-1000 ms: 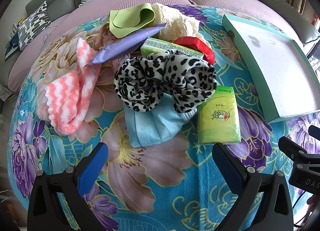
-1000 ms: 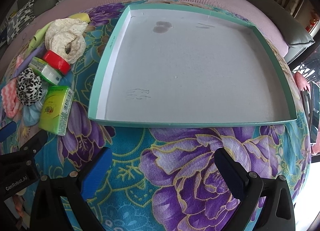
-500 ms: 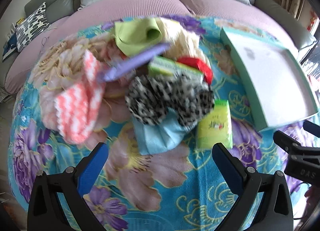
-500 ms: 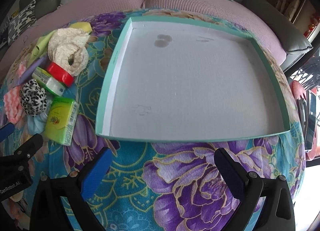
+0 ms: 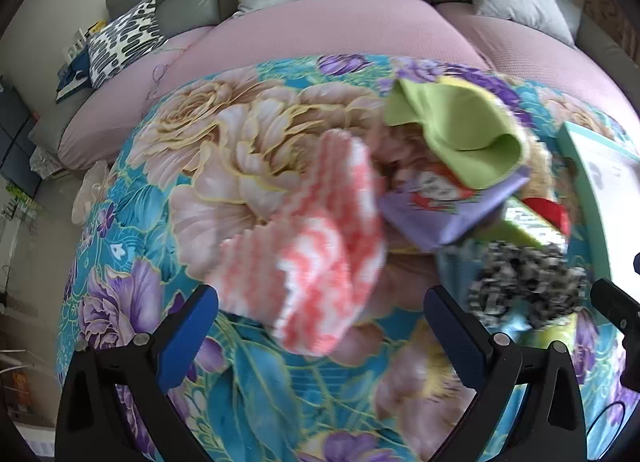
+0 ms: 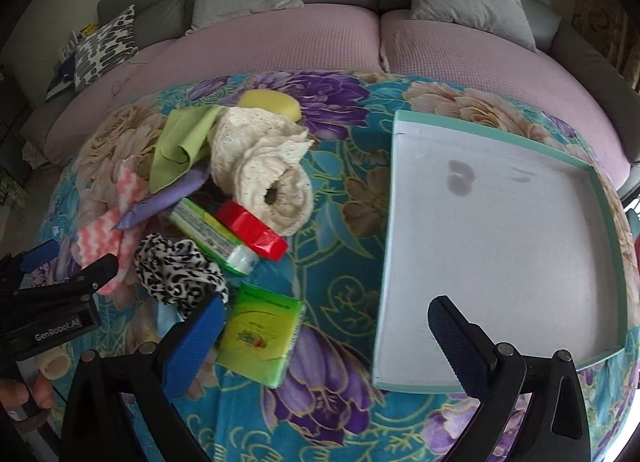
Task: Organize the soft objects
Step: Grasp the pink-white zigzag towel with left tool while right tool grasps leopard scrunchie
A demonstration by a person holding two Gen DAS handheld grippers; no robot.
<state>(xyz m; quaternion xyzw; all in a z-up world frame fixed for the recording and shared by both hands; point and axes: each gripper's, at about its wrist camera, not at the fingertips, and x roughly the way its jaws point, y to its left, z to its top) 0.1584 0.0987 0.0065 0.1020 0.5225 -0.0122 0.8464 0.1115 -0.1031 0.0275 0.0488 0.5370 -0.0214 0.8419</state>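
Note:
A heap of soft things lies on the floral cloth. A pink-and-white fuzzy sock [image 5: 316, 262] sits just ahead of my open left gripper [image 5: 320, 334], nothing between its fingers. Right of it are a green cloth [image 5: 464, 142], a purple pack [image 5: 448, 214] and a leopard-print scrunchie [image 5: 528, 286]. In the right wrist view I see the cream lace fabric [image 6: 264, 170], the scrunchie [image 6: 176, 274], a green tissue pack [image 6: 260, 338] and the teal tray [image 6: 392, 246], bare inside. My right gripper [image 6: 324, 342] is open above the cloth, between tissue pack and tray. The left gripper [image 6: 68, 266] shows at far left.
A red pack [image 6: 252, 232] and a green-white pack [image 6: 212, 238] lie under the lace fabric; a yellow sponge [image 6: 268, 104] sits behind it. A pink sofa [image 6: 304, 42] with grey cushions runs behind the table. A hand [image 6: 24, 390] shows at the lower left.
The left gripper swung left, from the scrunchie and tissue pack to the pink sock. The right gripper drew back and left, so the heap now shows beside the tray.

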